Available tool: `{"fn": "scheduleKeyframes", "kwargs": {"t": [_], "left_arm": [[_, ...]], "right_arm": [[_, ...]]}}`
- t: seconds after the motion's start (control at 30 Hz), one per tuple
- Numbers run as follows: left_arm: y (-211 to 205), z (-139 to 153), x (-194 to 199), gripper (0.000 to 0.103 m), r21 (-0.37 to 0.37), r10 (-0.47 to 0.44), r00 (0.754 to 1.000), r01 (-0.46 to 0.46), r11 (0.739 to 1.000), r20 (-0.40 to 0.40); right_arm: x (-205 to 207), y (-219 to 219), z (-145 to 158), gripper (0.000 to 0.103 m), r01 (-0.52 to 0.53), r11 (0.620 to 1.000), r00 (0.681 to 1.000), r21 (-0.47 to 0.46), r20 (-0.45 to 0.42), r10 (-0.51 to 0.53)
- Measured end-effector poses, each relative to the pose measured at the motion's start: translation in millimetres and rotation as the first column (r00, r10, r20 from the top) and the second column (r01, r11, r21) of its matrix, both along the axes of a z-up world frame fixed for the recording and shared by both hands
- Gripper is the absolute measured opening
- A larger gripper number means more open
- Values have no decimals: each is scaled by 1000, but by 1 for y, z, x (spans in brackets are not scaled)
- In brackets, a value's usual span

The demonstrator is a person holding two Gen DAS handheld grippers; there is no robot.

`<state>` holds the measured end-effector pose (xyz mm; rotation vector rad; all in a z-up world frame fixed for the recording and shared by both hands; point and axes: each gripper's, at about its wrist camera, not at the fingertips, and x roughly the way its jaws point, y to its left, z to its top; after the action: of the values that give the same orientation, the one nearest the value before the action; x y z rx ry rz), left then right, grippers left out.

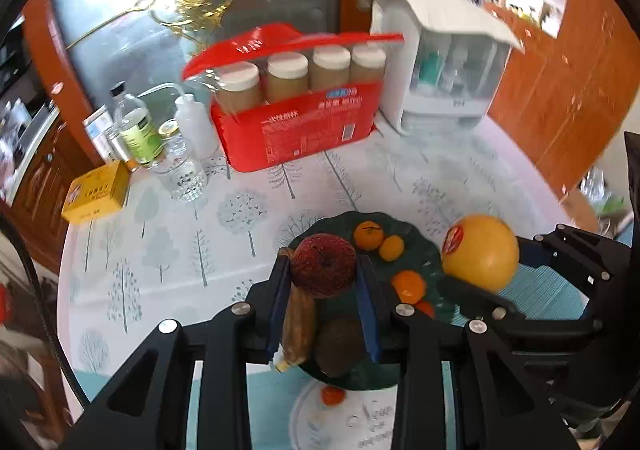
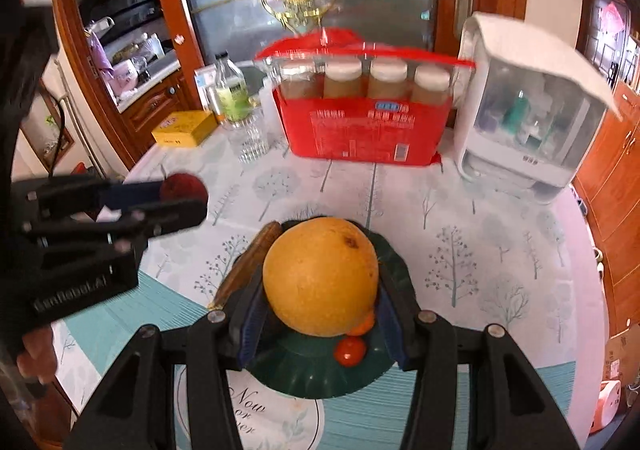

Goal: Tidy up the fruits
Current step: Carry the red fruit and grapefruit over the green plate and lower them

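1. My left gripper [image 1: 324, 282] has its blue pads pressed on either flank of a dark red, round apple [image 1: 323, 265]; the jaws stand fairly narrow and the fruit fills the gap between them, stem dimple facing outward past my fingertips.
2. I judge the apple firm and moderately heavy, with waxy skin that could slip. A grip across its widest belt, where my pads sit, seems the safest hold; too hard a squeeze would bruise it.
3. My right gripper [image 2: 320, 290] is closed partway on a large, round yellow-orange citrus fruit [image 2: 320, 276], which bulges well beyond my fingertips. In the left wrist view it bears a red sticker.
4. That fruit looks heavier and thick-skinned, stiff enough for a solid clamp. Since it is wider than my pads, it could roll out forward if I tilt further.
5. Beneath both sets of fingers lies a dark green, scallop-edged plate [image 1: 420, 250] with small orange mandarins [image 1: 368, 235], a brownish round fruit and a long brown stick-shaped item beside my left pad.
6. Both grippers point steeply downward over the plate, side by side; the left one shows to the left of my right fingers, apple at its tip.
7. A small red tomato-like fruit [image 2: 350, 350] sits just below my right fingertips.
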<state>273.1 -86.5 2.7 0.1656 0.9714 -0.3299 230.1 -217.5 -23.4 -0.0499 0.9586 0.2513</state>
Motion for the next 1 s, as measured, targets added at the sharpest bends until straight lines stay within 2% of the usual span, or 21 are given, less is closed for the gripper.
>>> {"fn": "scheduleKeyframes", "kwargs": {"t": [0.27,0.47,0.67,0.77,1.0], "left_arm": [[-19,-66,41,31,43,-93,985,100,994,-143],[-36,-106,55,31,44,-154,964,167,985,-216],[-48,-130,60,31,40,-195,946,212,976,-259],[-53,-138,61,31,37,-209,939,227,973,-273],[-56,-146,61,31,51,-218,932,242,969,-290]], "right_arm": [[18,8,-79,50,4,1000,987,-27,-158,-8],[20,9,-117,51,13,1000,970,-17,-242,-17],[20,10,-119,52,-11,1000,974,16,-225,15],[21,11,-118,54,-22,998,975,53,-218,33],[23,11,-116,54,-31,998,980,63,-192,43]]}}
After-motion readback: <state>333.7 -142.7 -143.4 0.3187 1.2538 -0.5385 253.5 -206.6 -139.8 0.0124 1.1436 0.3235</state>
